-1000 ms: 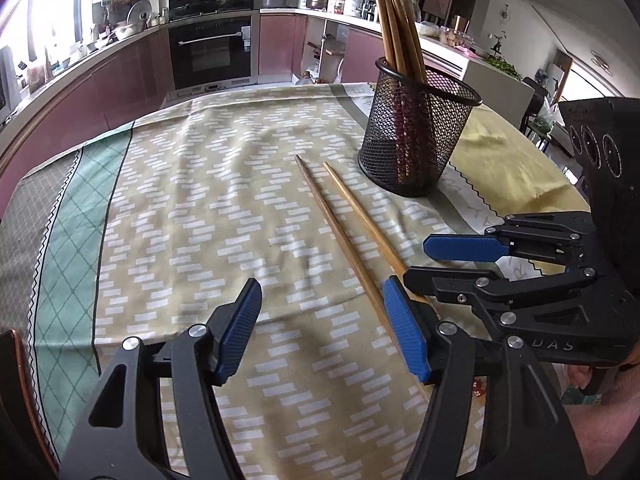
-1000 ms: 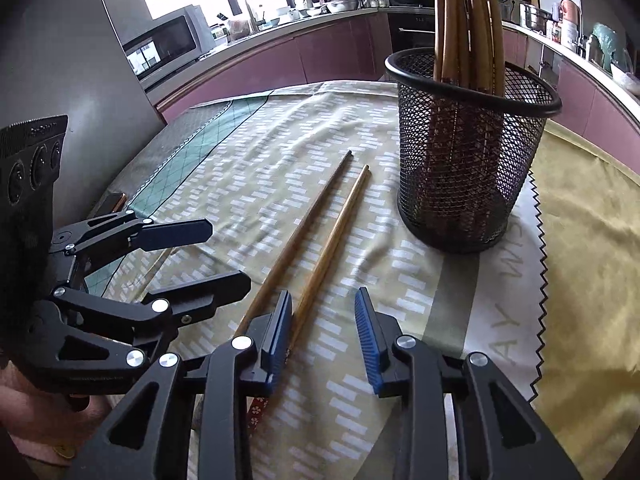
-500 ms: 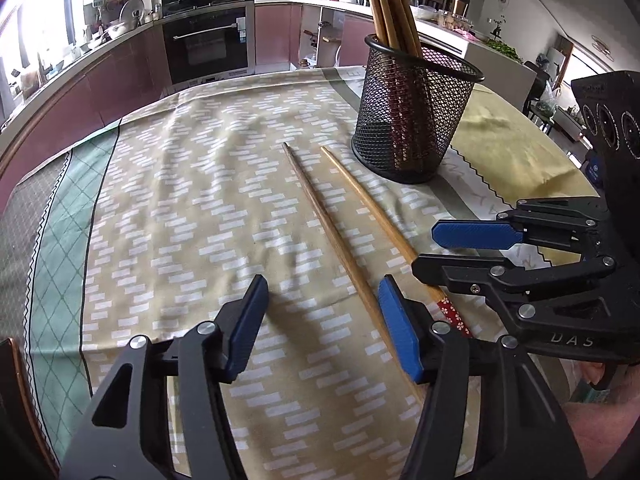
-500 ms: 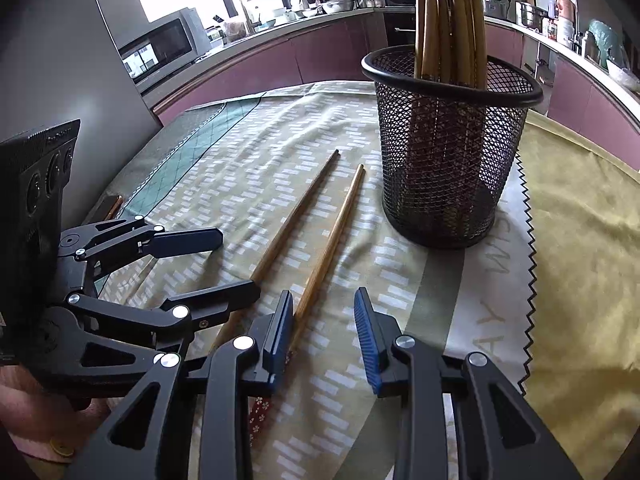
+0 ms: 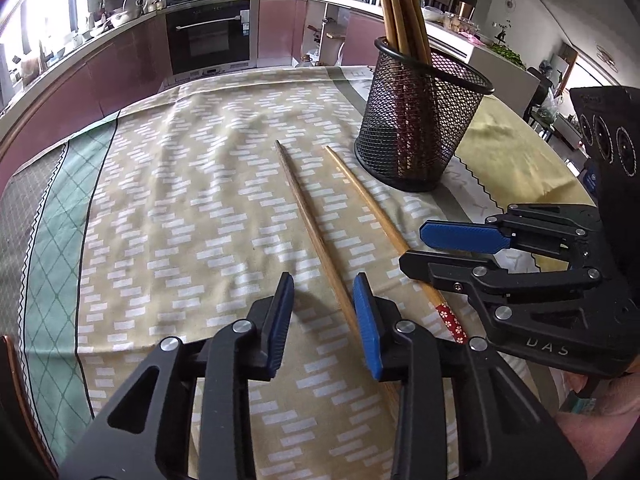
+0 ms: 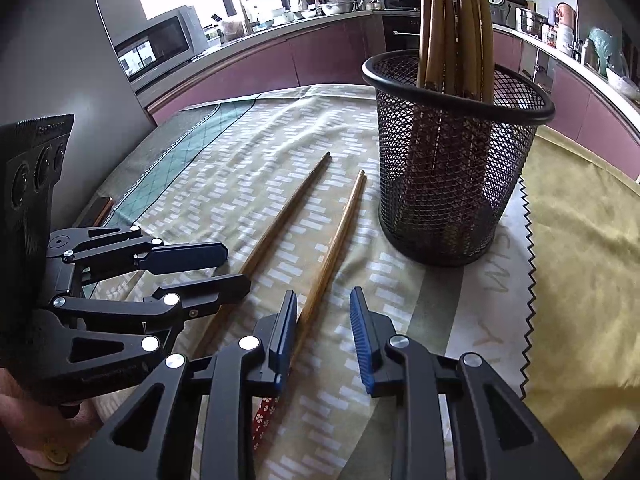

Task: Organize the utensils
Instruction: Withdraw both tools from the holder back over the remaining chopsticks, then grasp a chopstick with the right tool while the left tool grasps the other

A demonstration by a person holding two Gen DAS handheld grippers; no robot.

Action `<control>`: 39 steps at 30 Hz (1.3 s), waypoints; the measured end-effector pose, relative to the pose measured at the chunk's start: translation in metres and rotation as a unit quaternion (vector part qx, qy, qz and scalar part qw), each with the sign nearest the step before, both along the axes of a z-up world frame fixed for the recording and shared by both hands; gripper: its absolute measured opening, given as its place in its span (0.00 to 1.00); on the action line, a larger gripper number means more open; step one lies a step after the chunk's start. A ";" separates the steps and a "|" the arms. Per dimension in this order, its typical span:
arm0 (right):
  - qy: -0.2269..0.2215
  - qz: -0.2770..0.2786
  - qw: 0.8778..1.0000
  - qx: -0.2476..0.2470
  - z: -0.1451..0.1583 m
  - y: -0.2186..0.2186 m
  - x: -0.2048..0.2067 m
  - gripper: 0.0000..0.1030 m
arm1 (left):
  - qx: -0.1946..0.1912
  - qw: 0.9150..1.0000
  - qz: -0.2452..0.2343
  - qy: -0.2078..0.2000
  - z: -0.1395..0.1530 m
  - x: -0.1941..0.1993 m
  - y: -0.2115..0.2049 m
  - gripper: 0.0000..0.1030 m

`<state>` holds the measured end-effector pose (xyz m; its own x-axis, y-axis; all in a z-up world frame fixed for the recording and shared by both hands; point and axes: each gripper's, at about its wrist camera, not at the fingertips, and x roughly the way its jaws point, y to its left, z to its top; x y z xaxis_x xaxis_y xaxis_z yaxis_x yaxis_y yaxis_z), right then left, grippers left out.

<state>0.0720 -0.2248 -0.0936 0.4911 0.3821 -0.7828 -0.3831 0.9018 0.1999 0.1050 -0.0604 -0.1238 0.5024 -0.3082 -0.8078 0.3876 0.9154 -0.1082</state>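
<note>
Two wooden chopsticks lie side by side on the patterned tablecloth (image 5: 180, 200). The darker chopstick (image 5: 308, 216) runs between the jaws of my left gripper (image 5: 323, 300), close to the right pad; the jaws are closing and the pads stand clear of it. The lighter chopstick (image 6: 340, 236), with a red flowered end, passes between the jaws of my right gripper (image 6: 323, 312), near the left pad; these jaws are closing too, with a gap left. A black mesh holder (image 6: 452, 168) with several upright chopsticks (image 6: 452, 20) stands just beyond.
The two grippers sit close together, side by side, near the table's front edge. A yellow cloth with a zigzag border (image 6: 580, 240) covers the right part of the table. Kitchen counters and an oven (image 5: 212, 36) lie beyond the far edge.
The left jaws have narrowed a lot around the darker chopstick. The right jaws have narrowed slightly. Both hands stayed nearly in place.
</note>
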 end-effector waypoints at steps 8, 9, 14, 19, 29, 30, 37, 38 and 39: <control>-0.001 -0.004 1.000 0.002 -0.001 0.000 0.005 0.22 | 0.006 1.000 0.007 -0.002 0.000 0.010 -0.004 0.31; -0.002 -0.005 1.000 0.001 -0.001 0.001 0.005 0.22 | 0.006 1.000 0.008 -0.002 0.000 0.010 -0.005 0.31; -0.005 -0.007 1.000 -0.001 -0.001 0.003 0.007 0.22 | 0.012 1.000 0.012 -0.005 0.000 0.014 -0.008 0.28; -0.005 -0.010 1.000 0.002 -0.002 0.002 0.009 0.20 | 0.009 1.000 0.014 -0.004 -0.001 0.016 -0.009 0.21; 0.001 -0.018 1.000 0.022 -0.003 -0.004 0.011 0.09 | 0.001 1.000 0.016 0.001 -0.002 0.020 -0.010 0.14; 0.004 -0.020 0.999 0.028 -0.003 -0.005 0.012 0.09 | -0.002 1.000 0.016 0.002 -0.002 0.020 -0.010 0.12; 0.016 -0.027 0.998 0.059 -0.004 -0.017 0.012 0.06 | -0.009 1.000 0.026 0.004 -0.003 0.018 -0.009 0.11; 0.017 -0.028 0.998 0.062 -0.004 -0.018 0.011 0.06 | -0.011 1.000 0.028 0.005 -0.003 0.018 -0.008 0.11; 0.018 -0.028 0.997 0.065 -0.004 -0.019 0.010 0.06 | -0.012 0.999 0.029 0.005 -0.003 0.018 -0.007 0.10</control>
